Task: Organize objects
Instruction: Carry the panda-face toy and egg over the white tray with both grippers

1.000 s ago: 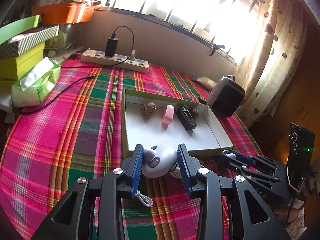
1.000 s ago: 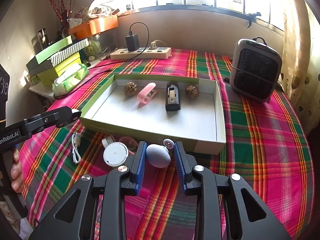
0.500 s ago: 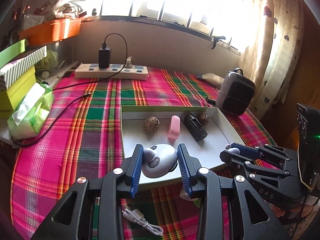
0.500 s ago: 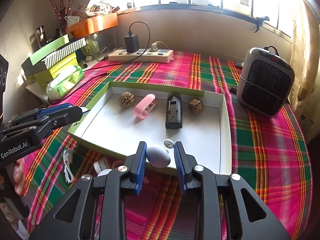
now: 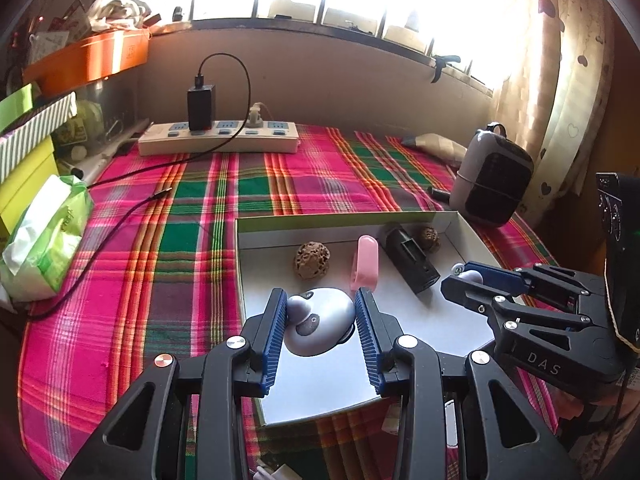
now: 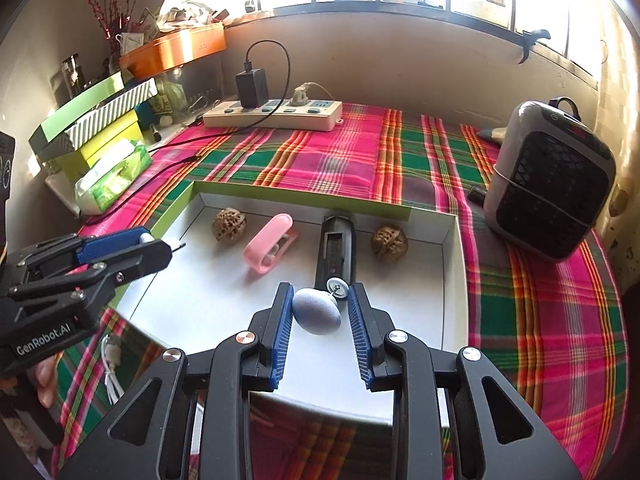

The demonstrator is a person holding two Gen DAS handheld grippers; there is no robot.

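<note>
The left gripper [image 5: 321, 316] clamps a silver rounded gadget [image 5: 320, 322], its underside hidden; the right gripper [image 6: 318, 312] pinches a grey-blue egg-shaped piece [image 6: 317, 311], both above the white box [image 6: 450, 280]. Inside at twelve o'clock: two walnuts [image 6: 229, 225], one pink clip [image 6: 269, 249], one black device [image 6: 335, 248], partly hidden

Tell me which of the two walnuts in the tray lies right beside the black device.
The walnut at the tray's far right corner, just right of the black device. The other walnut lies left, beyond the pink clip.
</note>
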